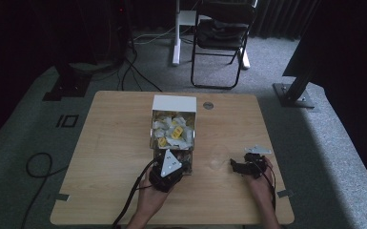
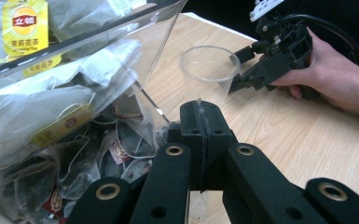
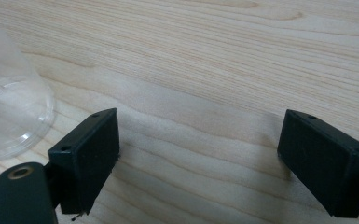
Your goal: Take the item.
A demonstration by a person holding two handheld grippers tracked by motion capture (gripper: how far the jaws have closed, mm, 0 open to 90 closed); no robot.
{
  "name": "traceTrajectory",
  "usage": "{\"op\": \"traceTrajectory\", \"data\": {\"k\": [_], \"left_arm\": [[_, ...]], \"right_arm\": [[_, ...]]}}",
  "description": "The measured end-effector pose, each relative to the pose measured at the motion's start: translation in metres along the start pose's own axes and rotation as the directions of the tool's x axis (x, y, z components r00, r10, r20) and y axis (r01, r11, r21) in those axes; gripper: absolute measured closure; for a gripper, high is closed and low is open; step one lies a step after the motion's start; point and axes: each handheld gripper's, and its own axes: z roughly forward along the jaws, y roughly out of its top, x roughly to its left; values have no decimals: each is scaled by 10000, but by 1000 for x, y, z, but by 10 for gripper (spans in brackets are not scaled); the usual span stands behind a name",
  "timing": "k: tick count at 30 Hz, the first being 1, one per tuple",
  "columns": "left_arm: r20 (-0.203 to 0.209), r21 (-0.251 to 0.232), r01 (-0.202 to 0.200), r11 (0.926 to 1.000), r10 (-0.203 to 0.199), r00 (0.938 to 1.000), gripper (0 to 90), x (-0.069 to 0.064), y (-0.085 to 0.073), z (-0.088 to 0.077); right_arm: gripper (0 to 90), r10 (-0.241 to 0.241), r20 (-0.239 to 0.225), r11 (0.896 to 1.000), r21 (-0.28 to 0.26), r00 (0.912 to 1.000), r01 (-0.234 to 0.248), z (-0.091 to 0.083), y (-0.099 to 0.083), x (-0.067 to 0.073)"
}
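A clear plastic box (image 1: 174, 103) full of tea bags (image 1: 172, 130) stands at the middle of the wooden table (image 1: 109, 143). My left gripper (image 1: 170, 171) is at the box's open near end. In the left gripper view its jaws (image 2: 200, 109) are pressed together with a thin, pale tea bag edge (image 2: 198, 206) pinched between them, beside the box wall (image 2: 161, 32) and yellow-tagged bags (image 2: 25, 25). A clear empty cup (image 1: 218, 156) (image 2: 209, 65) (image 3: 9, 112) stands to the right. My right gripper (image 1: 234, 166) (image 2: 238, 67) (image 3: 196, 135) rests open just beside the cup, with bare table between its jaws.
A round cable hole (image 1: 208, 105) sits near the table's far edge. A black folding chair (image 1: 221, 33) and a white post (image 1: 176, 33) stand on the carpet beyond. Cables (image 1: 38, 167) lie on the floor at the left. Bare wood lies left of the box.
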Motion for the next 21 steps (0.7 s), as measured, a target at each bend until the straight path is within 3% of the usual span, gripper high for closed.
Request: {"op": "traceTrajectory", "data": {"k": [21], "left_arm": [[210, -72, -91, 9999, 93, 9997, 900, -6, 8, 7]], "right_arm": [[124, 5, -3, 10000, 1, 10000, -5, 0, 0, 0]]}}
